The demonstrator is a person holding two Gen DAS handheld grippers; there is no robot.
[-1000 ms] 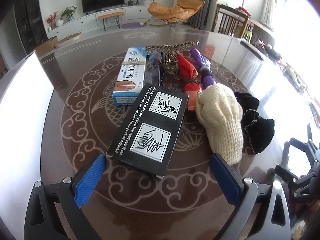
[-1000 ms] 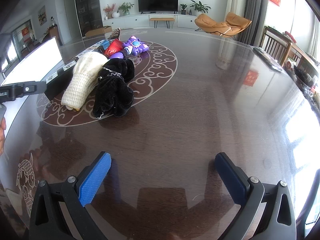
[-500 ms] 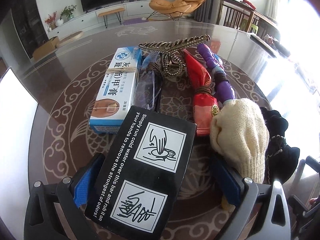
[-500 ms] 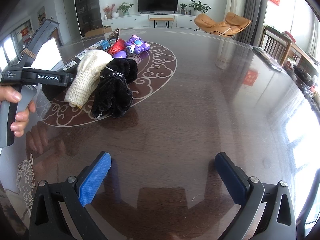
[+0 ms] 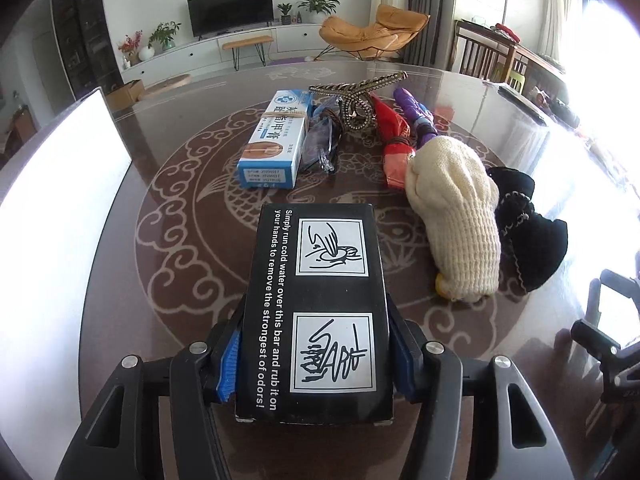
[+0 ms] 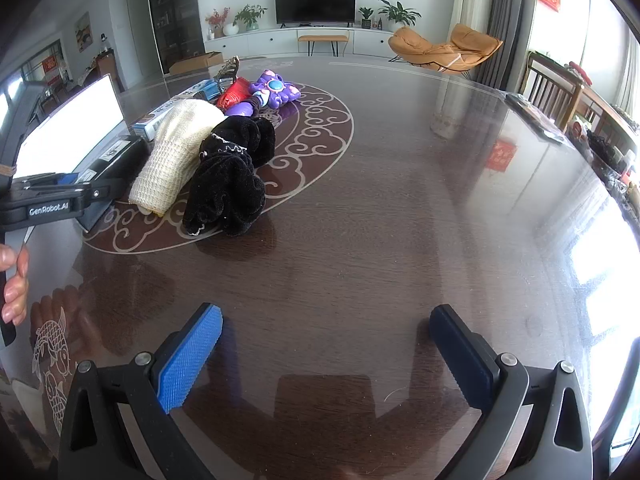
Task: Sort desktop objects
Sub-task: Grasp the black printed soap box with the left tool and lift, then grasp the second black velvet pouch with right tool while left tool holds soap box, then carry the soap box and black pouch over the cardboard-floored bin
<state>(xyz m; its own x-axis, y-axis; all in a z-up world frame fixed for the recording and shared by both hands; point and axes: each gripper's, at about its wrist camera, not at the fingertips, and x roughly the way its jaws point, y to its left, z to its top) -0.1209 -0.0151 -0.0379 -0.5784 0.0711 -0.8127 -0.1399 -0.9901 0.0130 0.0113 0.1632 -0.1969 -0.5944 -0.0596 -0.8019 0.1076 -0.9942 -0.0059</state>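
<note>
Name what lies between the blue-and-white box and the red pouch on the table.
In the left wrist view, clear glasses and a beaded hair claw lie between the blue-and-white box and red pouch.

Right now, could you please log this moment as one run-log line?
left gripper: shut on black box | right gripper: open, nothing held | table

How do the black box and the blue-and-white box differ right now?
The black box is clamped between the left gripper fingers; the blue-and-white box lies free, farther off. The black box bears white text and drawings; the other carries a band around it. Both are long cartons.
</note>
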